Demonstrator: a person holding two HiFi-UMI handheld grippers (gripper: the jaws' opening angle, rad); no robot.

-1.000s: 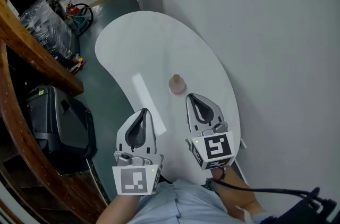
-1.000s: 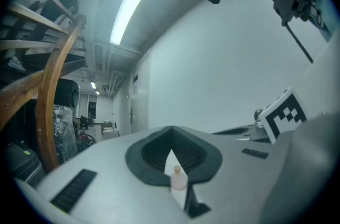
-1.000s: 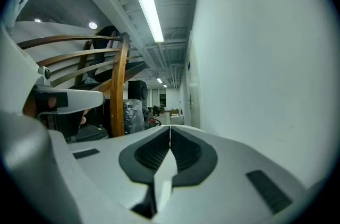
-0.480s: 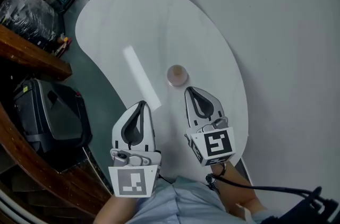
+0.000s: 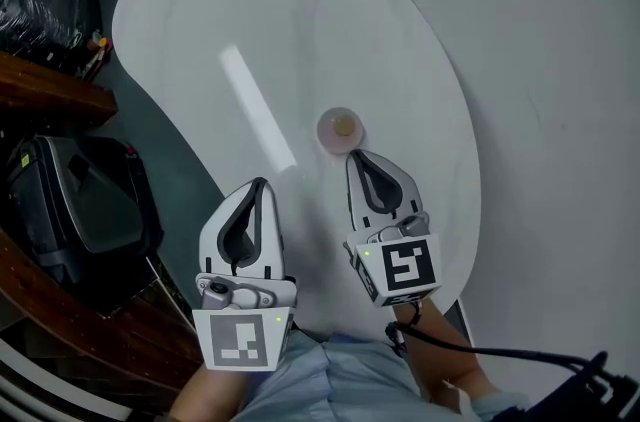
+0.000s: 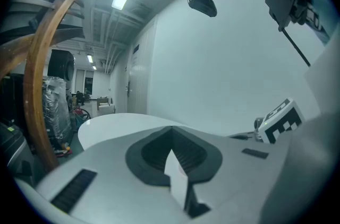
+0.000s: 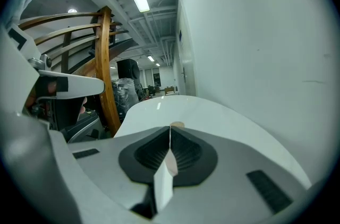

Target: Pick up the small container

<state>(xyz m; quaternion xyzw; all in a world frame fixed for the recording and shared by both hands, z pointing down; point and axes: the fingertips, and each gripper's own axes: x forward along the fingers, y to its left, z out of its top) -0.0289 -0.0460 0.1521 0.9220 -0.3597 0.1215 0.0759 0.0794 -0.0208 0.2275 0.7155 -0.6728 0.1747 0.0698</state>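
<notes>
Small container (image 5: 340,128) centre frame, just beyond my right gripper (image 5: 359,159) tip. My jaws pressed together, empty; spread first, then straddle container squarely. Left gripper (image 5: 257,187) also closed.

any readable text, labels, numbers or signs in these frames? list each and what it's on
Readable text: none.
Left marker cube: black-and-white square pattern only, no letters or digits.
Right marker cube: the same, pattern only.
Small container on the white table: no label visible.
Dark plate on the far wall: too small to read.
</notes>
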